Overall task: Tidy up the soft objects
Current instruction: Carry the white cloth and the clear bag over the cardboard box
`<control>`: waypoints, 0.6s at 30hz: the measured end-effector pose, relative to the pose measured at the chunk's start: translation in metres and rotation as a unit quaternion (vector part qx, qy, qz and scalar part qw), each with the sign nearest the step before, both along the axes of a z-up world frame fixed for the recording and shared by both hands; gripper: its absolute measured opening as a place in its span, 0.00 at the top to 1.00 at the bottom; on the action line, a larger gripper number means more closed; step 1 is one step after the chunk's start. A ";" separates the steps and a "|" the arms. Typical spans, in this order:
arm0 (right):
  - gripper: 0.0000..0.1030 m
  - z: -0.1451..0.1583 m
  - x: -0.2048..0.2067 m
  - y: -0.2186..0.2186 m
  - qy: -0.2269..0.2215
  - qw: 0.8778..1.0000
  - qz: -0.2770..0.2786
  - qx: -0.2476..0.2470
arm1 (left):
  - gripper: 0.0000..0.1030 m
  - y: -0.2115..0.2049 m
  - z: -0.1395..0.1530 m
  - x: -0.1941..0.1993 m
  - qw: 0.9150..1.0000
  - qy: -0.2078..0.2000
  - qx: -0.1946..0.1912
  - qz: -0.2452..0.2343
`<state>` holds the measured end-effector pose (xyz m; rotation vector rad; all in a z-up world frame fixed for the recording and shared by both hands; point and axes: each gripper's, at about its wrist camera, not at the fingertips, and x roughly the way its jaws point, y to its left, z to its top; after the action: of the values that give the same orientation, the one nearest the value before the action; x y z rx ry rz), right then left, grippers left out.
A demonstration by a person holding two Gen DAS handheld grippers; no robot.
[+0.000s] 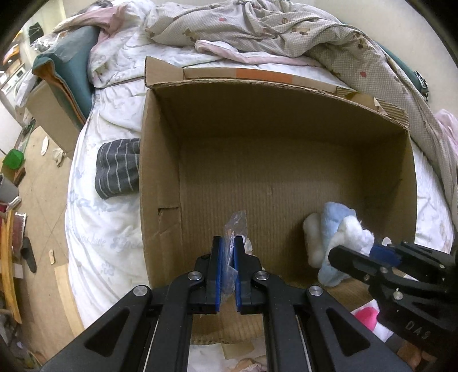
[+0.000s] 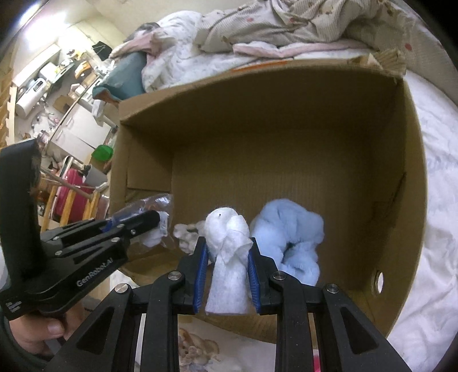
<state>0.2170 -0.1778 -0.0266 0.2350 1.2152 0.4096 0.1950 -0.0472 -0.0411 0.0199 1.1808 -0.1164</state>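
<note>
Nearest, the left gripper [image 1: 228, 243] is seen with its blue pads pressed together on a clear plastic bag [image 1: 236, 226], which is pinched between them and stands up above the fingertips. In the right wrist view this bag [image 2: 160, 217] is seen to be crumpled, with something white inside it, and it is held over the near left corner of the cardboard box [image 2: 412, 183]. The right gripper [image 2: 227, 251] is closed on a white soft piece [image 2: 229, 257], which is gripped at its lower part while its rounded top rises between the fingers. Attached to this white piece, a light blue fluffy toy [image 2: 289, 237] is seen; it hangs inside the box at the near right side, and whether it touches the floor of the box cannot be told. Between the two grippers a small pale fluffy piece [image 2: 186, 234] is seen near the front wall. The cardboard box [image 1: 160, 160] is open at the top, and the rest of its brown floor is bare. The box is placed on a bed with a white sheet [image 1: 97, 229]. Just beside the left wall of the box, a dark grey striped cloth [image 1: 117, 168] is lying on the sheet. Further away, a rumpled beige quilt [image 1: 257, 25] and a teal pillow [image 1: 74, 71] are seen at the head of the bed.
</note>
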 end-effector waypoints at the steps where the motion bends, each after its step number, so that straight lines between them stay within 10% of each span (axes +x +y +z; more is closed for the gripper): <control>1: 0.73 -0.001 -0.001 0.001 0.001 1.000 0.002 -0.001 | 0.94 0.000 0.000 0.000 1.000 0.000 0.000 0.001; 18: 0.73 -0.003 -0.002 0.004 -0.007 1.000 0.007 -0.013 | 0.91 -0.002 0.007 -0.003 1.000 -0.015 0.001 0.003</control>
<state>0.2153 -0.1735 -0.0299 0.2003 1.2091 0.4072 0.1919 -0.0496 -0.0344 0.0204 1.1512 -0.1086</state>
